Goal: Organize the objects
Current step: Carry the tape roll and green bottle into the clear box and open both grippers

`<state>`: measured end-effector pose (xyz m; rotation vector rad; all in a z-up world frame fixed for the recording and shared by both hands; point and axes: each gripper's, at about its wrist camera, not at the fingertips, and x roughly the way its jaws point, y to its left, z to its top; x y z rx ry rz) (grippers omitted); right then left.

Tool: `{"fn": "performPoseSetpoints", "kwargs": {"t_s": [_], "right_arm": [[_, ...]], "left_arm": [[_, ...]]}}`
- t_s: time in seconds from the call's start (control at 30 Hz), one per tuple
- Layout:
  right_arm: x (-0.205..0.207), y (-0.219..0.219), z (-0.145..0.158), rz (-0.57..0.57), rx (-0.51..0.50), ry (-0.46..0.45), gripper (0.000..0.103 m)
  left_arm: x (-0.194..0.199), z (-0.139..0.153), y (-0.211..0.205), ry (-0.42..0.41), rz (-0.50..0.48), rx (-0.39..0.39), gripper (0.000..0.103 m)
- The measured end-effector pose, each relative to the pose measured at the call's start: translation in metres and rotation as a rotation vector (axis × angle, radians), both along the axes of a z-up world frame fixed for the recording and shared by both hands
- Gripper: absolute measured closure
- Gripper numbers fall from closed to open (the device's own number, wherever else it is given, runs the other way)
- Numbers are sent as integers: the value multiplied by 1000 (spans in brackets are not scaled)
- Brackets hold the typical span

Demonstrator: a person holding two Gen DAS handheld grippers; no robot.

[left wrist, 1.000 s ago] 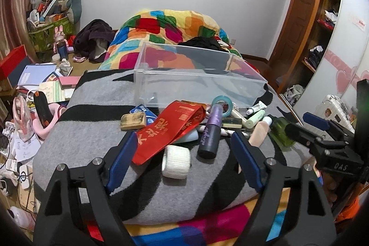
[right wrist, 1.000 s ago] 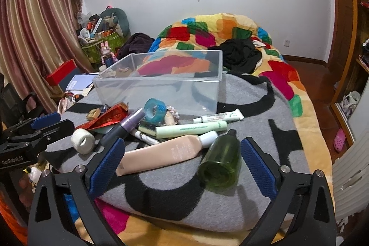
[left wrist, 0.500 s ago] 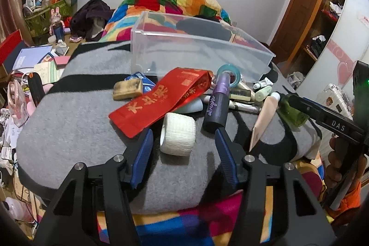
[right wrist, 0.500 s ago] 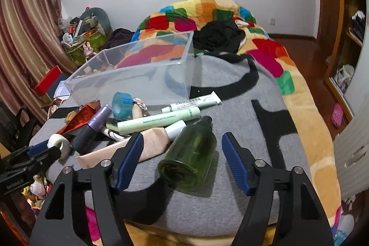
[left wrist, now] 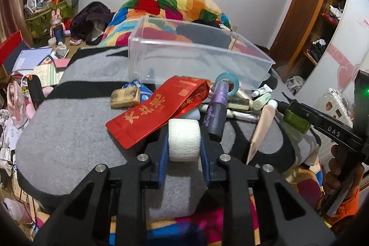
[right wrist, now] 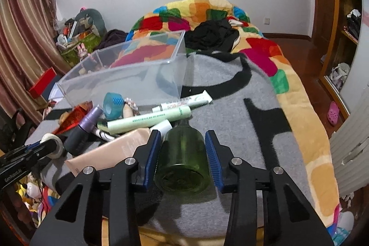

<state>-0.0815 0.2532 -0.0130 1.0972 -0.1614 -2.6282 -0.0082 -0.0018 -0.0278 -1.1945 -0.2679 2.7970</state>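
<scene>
Closing left fingers (left wrist: 184, 142) on gauze roll (left wrist: 184, 140), right fingers (right wrist: 182, 151) on green bottle (right wrist: 182, 163), both on bed before clear bin (left wrist: 198, 61). Grasp step; next lift, carry over rim.

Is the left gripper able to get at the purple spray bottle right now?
Probably not: the left gripper has just closed on the white tape roll. The purple spray bottle lies uncovered just beyond.

White bandage roll (left wrist: 183, 140), green bottle (right wrist: 182, 159), red gold-lettered pouch (left wrist: 159, 108), perhaps purple tube (left wrist: 216, 111)
</scene>
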Motion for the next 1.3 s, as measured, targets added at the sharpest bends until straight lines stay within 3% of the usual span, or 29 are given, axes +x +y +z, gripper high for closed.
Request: {"fn": "performPoseSetpoints", "kwargs": {"t_s": [0.4, 0.73, 1.07, 1.3], "right_arm": [[0, -6, 37, 40, -56, 109, 67], [-27, -30, 60, 99, -70, 170, 67], [-68, -53, 57, 115, -55, 138, 67], [-98, -63, 47, 150, -87, 56, 67]], "left_arm": [[-18, 46, -7, 87, -32, 1, 79], [-63, 58, -23, 87, 7, 1, 79], [-102, 71, -32, 110, 42, -10, 79], [-140, 55, -36, 55, 59, -9, 79]]}}
